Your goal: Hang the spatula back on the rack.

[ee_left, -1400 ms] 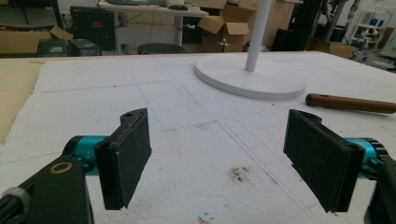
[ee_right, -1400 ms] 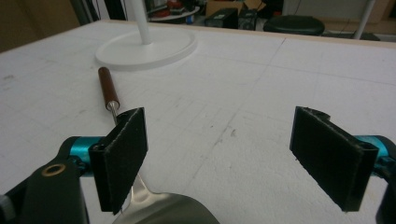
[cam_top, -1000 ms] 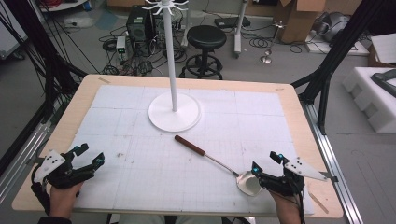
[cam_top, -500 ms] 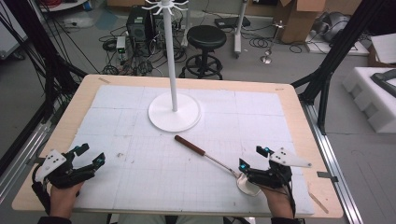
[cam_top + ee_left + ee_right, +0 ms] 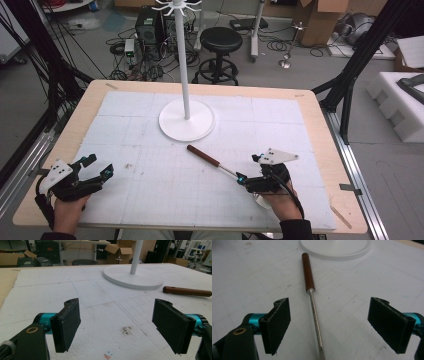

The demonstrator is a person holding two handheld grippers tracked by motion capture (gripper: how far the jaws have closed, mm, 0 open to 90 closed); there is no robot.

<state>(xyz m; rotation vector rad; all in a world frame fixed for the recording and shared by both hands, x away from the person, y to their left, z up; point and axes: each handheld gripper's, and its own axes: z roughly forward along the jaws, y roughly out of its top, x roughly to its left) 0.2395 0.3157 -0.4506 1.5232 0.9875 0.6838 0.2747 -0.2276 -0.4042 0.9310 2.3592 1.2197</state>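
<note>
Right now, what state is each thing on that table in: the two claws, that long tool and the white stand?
Left claw: open, jaws wide apart, holding nothing, over the white mat.
Right claw: open, jaws either side of the ladle's metal shaft, not closed on it.
Ladle: lying flat on the mat, brown handle toward the stand, bowl end under the right hand.
White stand: upright on its round base, apart from the ladle.

Even bright light, soft shadows; bg perhaps slightly blurred.
</note>
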